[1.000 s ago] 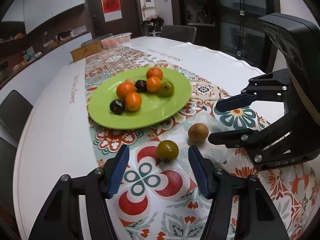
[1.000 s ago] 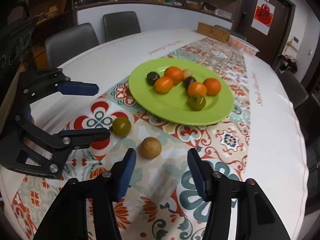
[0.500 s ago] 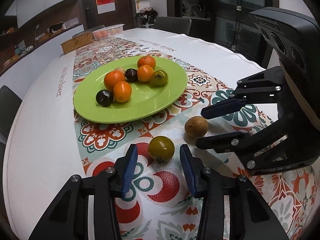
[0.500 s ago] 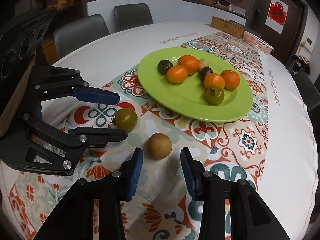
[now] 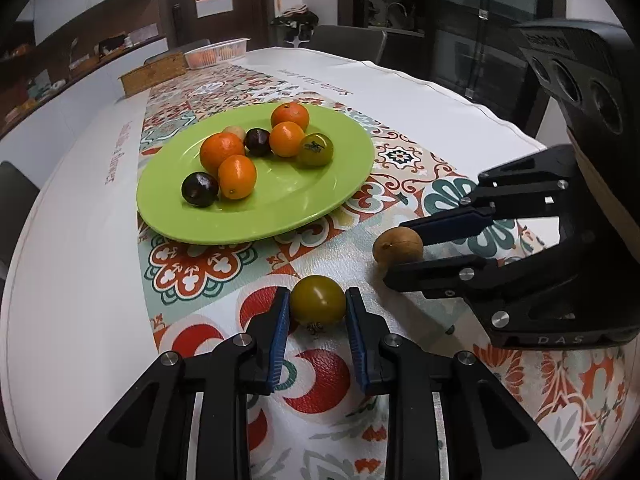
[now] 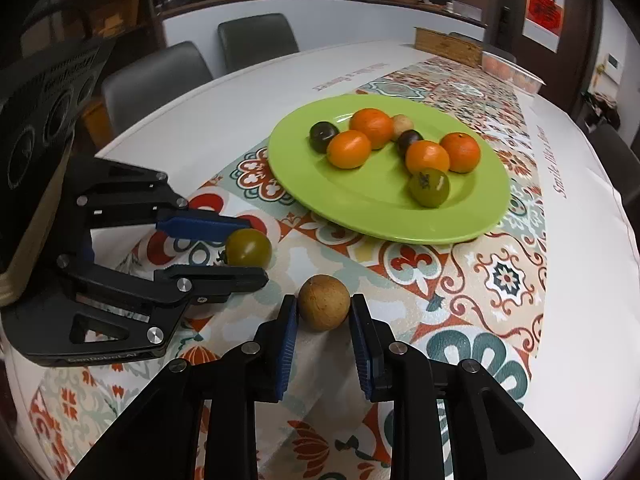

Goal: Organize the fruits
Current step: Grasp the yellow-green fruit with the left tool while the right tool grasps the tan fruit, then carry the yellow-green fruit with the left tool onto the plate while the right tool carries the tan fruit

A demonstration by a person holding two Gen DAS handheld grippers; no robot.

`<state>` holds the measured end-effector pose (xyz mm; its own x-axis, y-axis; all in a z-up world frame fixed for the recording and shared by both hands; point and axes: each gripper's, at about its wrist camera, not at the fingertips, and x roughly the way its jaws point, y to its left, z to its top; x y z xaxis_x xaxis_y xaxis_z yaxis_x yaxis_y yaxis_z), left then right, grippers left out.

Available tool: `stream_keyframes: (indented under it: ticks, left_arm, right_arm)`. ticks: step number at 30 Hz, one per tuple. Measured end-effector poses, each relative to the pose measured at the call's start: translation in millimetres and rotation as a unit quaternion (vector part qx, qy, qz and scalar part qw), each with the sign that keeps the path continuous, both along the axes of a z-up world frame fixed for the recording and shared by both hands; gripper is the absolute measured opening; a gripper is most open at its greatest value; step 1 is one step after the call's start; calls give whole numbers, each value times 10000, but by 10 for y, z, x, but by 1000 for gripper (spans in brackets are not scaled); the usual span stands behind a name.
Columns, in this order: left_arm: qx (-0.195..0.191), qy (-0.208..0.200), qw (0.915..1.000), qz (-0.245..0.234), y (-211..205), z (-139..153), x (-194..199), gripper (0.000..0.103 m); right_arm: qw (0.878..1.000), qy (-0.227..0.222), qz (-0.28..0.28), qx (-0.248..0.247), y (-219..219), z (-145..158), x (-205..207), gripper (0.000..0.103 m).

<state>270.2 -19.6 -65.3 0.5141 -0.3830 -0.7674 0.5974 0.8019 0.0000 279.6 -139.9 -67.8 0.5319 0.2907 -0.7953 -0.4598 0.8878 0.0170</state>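
The green tomato (image 5: 317, 299) sits on the patterned tablecloth (image 5: 192, 268), squarely between the blue pads of the left gripper (image 5: 317, 312), which pinches it at its widest girth from both sides. The brown round fruit (image 6: 323, 302) lies just beside it, clamped the same way by the right gripper (image 6: 323, 317). Both fruits are near-spheres with no long axis to speak of, so the grip angle matters little. The relation that counts is the green plate (image 5: 256, 224): it lies ahead of both grippers, beyond the held fruits, with its near rim close to them. Each gripper is about equally near it, the left facing the plate's bare front, the right its nearer side.

The tomato looks smooth, glossy and likely soft, its stalk end facing the table; the brown fruit is matt and rough-skinned, probably firmer. The plate is shiny, shallow and wide-rimmed, already carrying oranges (image 5: 237, 176), dark plums (image 5: 200, 189) and another green tomato (image 5: 316, 149). The cloth appears slightly textured, like embossed vinyl.
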Motion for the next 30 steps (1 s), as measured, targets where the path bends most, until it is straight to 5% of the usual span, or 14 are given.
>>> stream_keyframes:
  ticks: [30]
  left_arm:
    - [-557, -442, 9912, 1115, 106, 745, -589, 28]
  right_arm:
    - [9944, -862, -465, 399, -176, 682, -558, 27]
